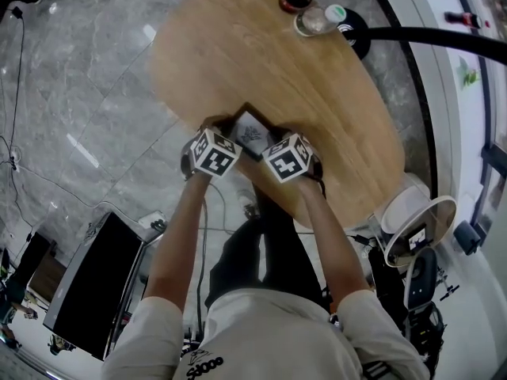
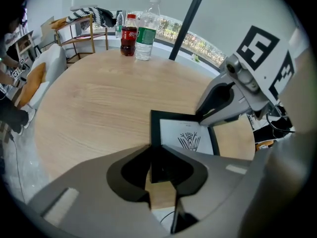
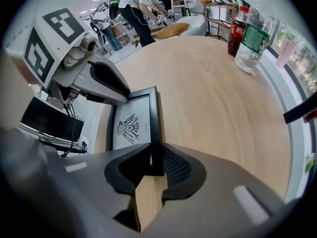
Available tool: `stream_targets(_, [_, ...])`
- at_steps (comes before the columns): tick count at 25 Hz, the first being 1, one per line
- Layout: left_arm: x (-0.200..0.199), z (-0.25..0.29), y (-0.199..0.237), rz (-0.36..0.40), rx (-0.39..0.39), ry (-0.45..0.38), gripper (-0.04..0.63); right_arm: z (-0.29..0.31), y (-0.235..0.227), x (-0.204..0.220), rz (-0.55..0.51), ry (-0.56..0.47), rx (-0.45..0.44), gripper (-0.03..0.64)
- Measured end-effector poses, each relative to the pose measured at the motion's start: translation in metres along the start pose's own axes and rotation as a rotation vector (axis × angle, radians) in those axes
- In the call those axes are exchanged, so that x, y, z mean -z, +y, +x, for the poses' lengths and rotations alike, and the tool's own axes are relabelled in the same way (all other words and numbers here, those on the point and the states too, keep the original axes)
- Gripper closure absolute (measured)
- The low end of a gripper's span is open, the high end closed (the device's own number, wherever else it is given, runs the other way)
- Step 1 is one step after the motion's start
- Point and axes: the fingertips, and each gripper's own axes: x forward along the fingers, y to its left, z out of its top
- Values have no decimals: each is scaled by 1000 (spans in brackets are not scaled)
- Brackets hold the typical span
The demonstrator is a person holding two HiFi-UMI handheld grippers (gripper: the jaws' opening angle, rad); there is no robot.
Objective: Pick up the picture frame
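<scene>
Between the jaws of the left hand-held gripper, one black border of the picture frame, pinched at its near corner. Between the jaws of the right hand-held gripper, the opposite border, clamped likewise. Thin black rim, white mat, small dark line drawing at the centre. Flat on the pale wooden surface, close to its edge. Far ahead, a cola bottle beside a water bottle.

The frame is black and rectangular, around a white sheet with a small dark drawing. It lies flat, face up, at the table's near edge, in the centre of the head view.
</scene>
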Motion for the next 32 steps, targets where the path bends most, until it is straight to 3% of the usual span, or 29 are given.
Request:
stream_targets(14, [11, -78, -31, -23, -30, -84, 518, -67, 48, 2, -128, -50, 11, 541])
stream_targets(21, [5, -149, -59, -53, -91, -173, 518, -133, 75, 2, -233, -100, 76, 543])
stream_targets(32, [-19, -283, -108, -1, -222, -359, 518, -265, 125, -3, -345, -242, 218, 543])
